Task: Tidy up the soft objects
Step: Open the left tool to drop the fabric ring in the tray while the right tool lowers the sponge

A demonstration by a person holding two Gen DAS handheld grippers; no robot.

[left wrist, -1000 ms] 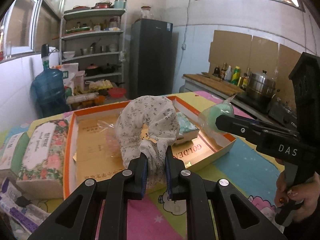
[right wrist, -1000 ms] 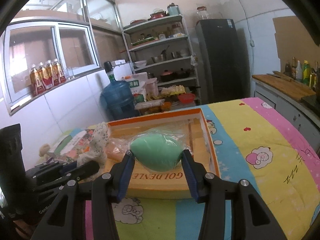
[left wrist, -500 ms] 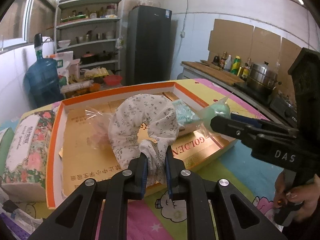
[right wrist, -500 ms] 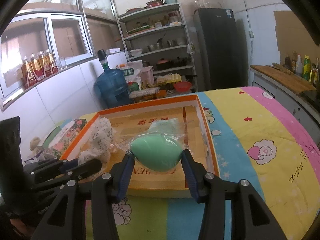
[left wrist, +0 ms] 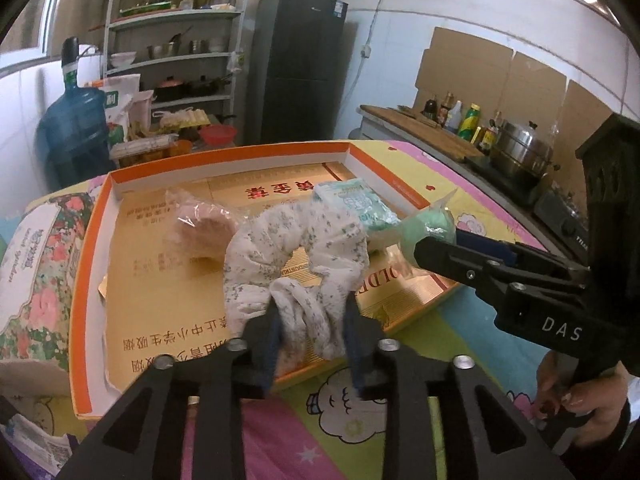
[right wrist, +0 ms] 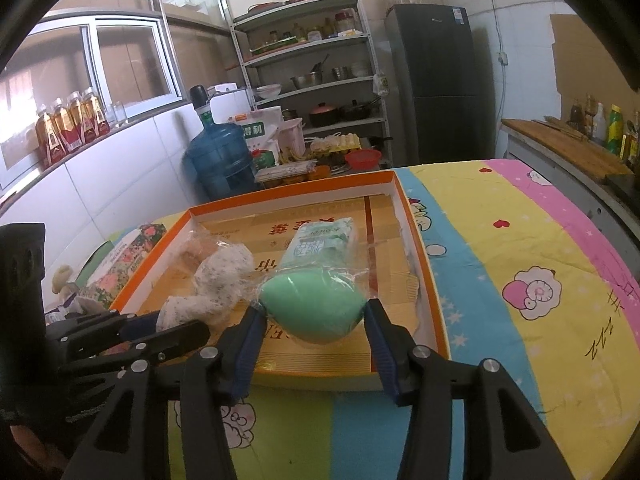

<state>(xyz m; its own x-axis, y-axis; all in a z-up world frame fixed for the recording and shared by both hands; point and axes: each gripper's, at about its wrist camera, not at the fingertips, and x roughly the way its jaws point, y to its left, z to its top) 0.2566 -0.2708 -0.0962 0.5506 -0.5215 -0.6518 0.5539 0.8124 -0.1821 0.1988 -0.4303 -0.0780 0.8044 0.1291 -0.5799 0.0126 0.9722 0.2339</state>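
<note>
My left gripper [left wrist: 310, 320] has its jaws parted around the tail of a white floral fabric ring [left wrist: 296, 248], which droops onto the floor of the orange-rimmed cardboard box [left wrist: 80, 280]. My right gripper [right wrist: 314, 320] is shut on a green egg-shaped sponge in clear wrap [right wrist: 312, 308], held over the box's near edge [right wrist: 320, 376]; the sponge also shows in the left wrist view [left wrist: 428, 232]. A pale green tissue pack [right wrist: 320, 244] and a pink item in clear plastic [left wrist: 200, 228] lie in the box.
A floral tissue box [left wrist: 36, 272] stands left of the cardboard box. The table wears a cartoon-print cloth [right wrist: 520, 280]. A blue water jug [right wrist: 220, 160], shelves [right wrist: 312, 80] and a dark fridge [right wrist: 436, 80] stand behind. A counter with bottles and a pot [left wrist: 520, 148] lies right.
Both grippers have moved forward and down over the box. The left jaws have widened around the floral ring, which now sags into the box. The right still grips the sponge.
</note>
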